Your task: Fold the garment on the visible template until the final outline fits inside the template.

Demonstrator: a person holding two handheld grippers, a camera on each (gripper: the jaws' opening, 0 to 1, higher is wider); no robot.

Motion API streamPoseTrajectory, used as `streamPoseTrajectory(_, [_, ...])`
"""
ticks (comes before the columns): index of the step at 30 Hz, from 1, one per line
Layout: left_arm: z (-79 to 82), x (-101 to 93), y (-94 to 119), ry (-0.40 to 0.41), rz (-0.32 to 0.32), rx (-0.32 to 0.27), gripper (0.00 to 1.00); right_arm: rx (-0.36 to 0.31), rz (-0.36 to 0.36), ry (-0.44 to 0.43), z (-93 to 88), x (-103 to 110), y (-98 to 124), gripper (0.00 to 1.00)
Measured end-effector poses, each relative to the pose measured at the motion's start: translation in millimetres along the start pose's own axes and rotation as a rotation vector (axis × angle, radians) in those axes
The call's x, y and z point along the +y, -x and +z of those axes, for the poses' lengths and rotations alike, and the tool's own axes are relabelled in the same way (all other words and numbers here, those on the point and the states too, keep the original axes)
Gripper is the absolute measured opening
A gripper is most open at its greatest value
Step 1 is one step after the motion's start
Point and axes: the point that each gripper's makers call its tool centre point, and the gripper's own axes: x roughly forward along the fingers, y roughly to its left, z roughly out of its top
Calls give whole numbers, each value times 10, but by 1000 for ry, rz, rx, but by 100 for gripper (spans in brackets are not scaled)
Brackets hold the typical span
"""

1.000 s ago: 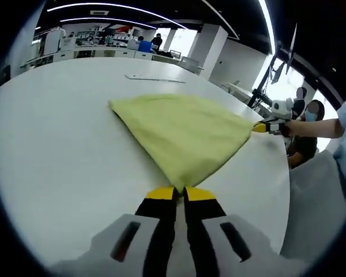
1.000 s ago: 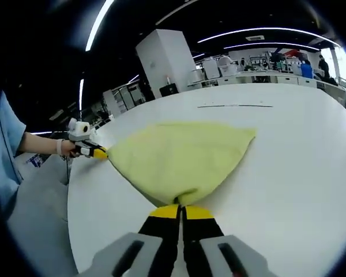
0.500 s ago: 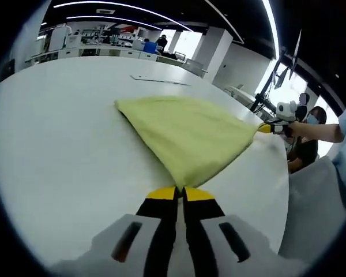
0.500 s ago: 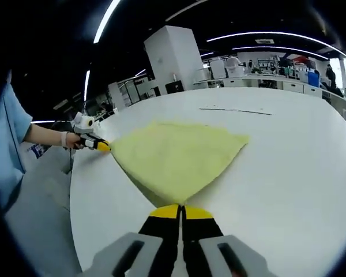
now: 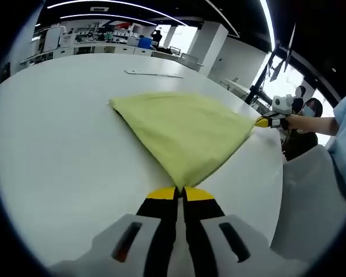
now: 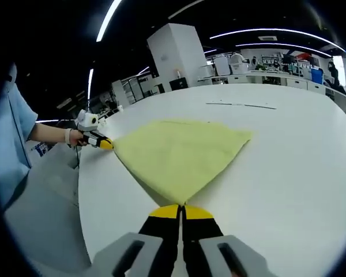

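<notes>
Two corners of the yellow garment (image 5: 184, 133) were pinched and pulled apart, so the cloth lay spread as a flat wedge on the white worktop (image 5: 57, 144). The left tool (image 5: 180, 193) had its jaws closed on the near corner; the right tool (image 6: 180, 210) was likewise clamped on its own corner, and each showed at the far side of the other's view, held in a person's hand (image 6: 75, 137). A thin dark line (image 5: 153, 74), possibly the template's edge, lay on the worktop well beyond the garment, so by my reading the fold was underway but the outline was not yet placed inside any template. Compared with a second earlier, the grips and the stretched shape were unchanged; only the views had shifted slightly.
</notes>
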Motion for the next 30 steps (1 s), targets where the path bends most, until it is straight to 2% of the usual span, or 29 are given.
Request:
streamPoseTrajectory(9, [-163, -179, 109, -6, -23, 17, 0, 21, 21, -27, -195, 189, 131, 0])
streamPoseTrajectory(14, [-224, -217, 132, 6, -29, 16, 0, 23, 24, -42, -240, 218, 150, 0])
streamPoseTrajectory(22, [-184, -241, 153, -9, -38, 1, 3, 20, 17, -17, -212, 235, 171, 0])
streamPoseTrajectory(27, [-132, -227, 252, -10, -23, -35, 15, -11, -24, -70, -142, 168, 249, 5])
streamPoseTrajectory(29, [-113, -207, 300, -10, -13, -48, 21, -21, -30, -52, -116, 168, 293, 7])
streamPoseTrajectory(30, [-102, -205, 318, -15, -9, -53, 24, -23, -36, -46, -109, 163, 309, 12])
